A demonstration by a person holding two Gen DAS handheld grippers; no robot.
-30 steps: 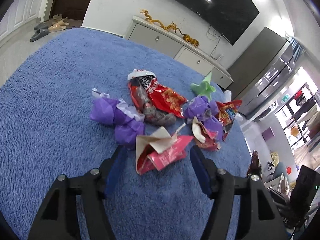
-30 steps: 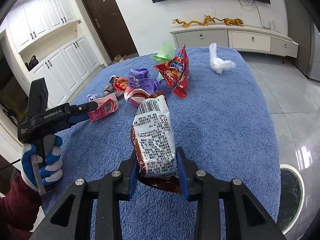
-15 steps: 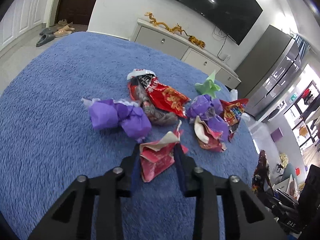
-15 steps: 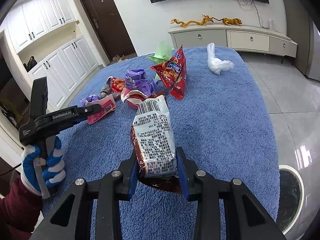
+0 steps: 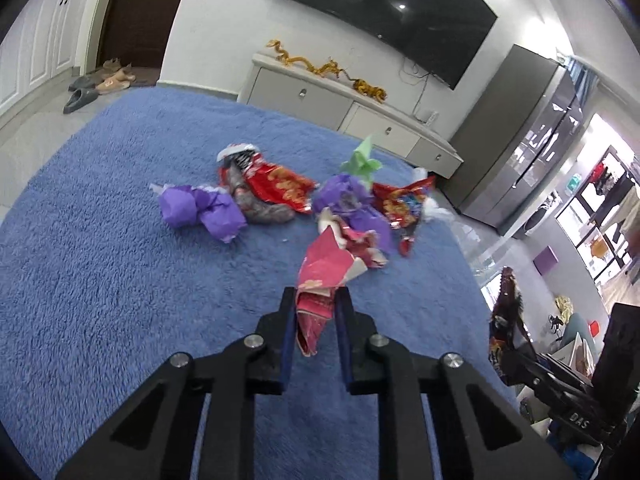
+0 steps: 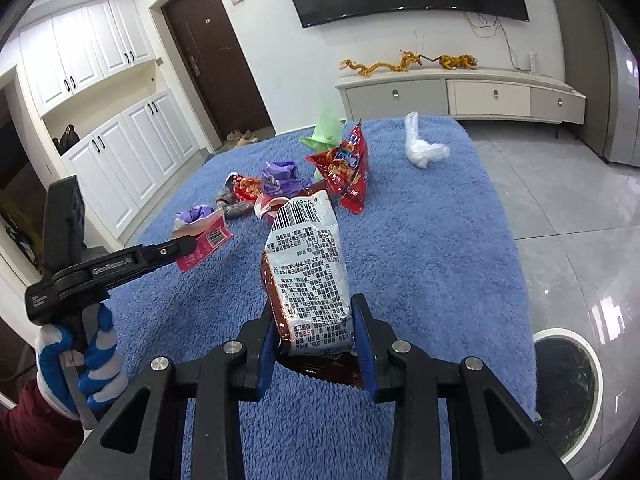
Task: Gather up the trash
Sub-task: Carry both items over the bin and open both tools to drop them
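My left gripper [image 5: 316, 308] is shut on a crumpled pink-red wrapper [image 5: 324, 272] and holds it above the blue fluffy cover [image 5: 100, 280]. In the right wrist view the left gripper [image 6: 188, 246] holds that pink wrapper [image 6: 206, 240] at the left. My right gripper [image 6: 316, 316] is shut on a brown and white snack packet [image 6: 308, 276] with a barcode, held upright. More trash lies ahead: purple paper wads [image 5: 200, 210], a red snack bag [image 5: 280, 186], a red chip bag [image 6: 344, 172], green paper [image 6: 326, 132], a white plastic bag [image 6: 420, 148].
A round bin with a white rim and dark liner [image 6: 564, 396] stands on the tiled floor at the lower right. A low white cabinet [image 6: 460, 96] with gold dragon figures is against the far wall under a TV. White cupboards [image 6: 112, 152] line the left wall.
My left gripper closed on the pink-red wrapper and lifted it off the cover, moving right. My right gripper kept holding the snack packet and barely moved.
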